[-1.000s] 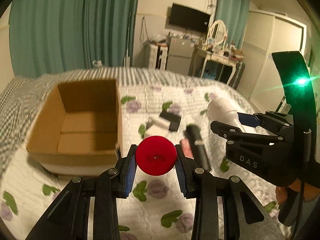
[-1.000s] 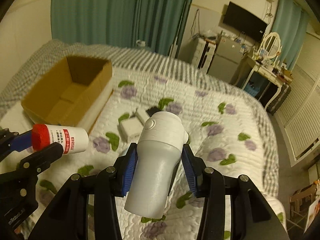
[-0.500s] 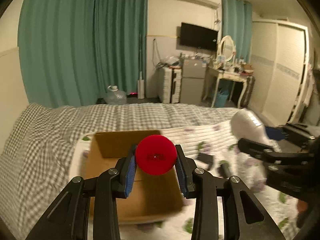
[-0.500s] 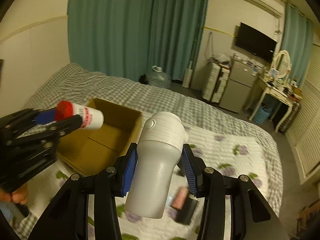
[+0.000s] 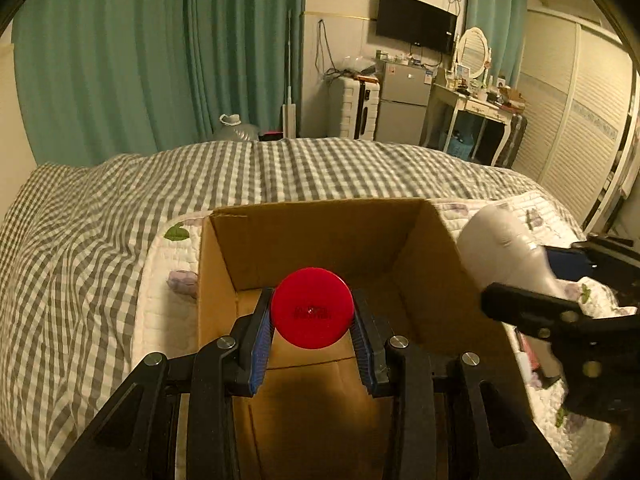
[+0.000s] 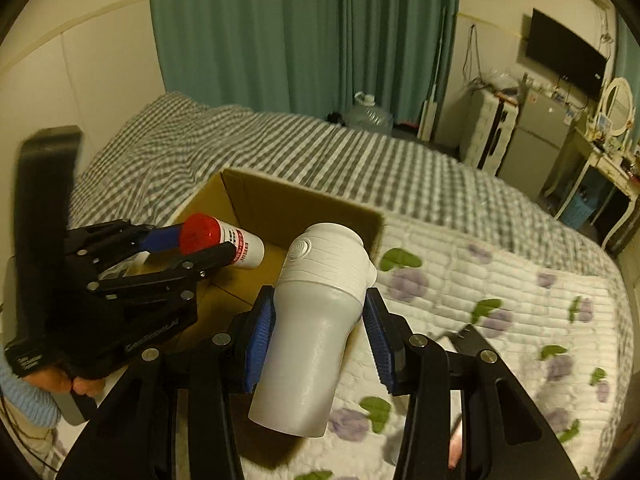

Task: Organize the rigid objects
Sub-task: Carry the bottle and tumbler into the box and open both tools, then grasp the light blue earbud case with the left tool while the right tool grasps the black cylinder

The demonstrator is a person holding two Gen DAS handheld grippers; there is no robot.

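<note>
Left wrist view: the left gripper [image 5: 313, 316] is clenched on the red-capped bottle [image 5: 312, 307], held over the open box [image 5: 316, 220] on the bed [image 5: 100, 240]. The white bottle [image 5: 502, 248] hangs at the box's right wall.

Right wrist view: the right gripper [image 6: 320, 332] clamps the white bottle [image 6: 316, 332], tilted, at the box's [image 6: 304, 204] near corner. The left gripper [image 6: 200, 248] holds the red-capped bottle [image 6: 222, 240] above the box interior.

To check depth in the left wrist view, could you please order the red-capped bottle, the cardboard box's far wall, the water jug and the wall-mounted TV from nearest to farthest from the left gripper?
1. Red-capped bottle, held between the left gripper's jaws.
2. Cardboard box's far wall, straight ahead.
3. Water jug, on the floor beyond the bed, left.
4. Wall-mounted TV, upper right.
</note>
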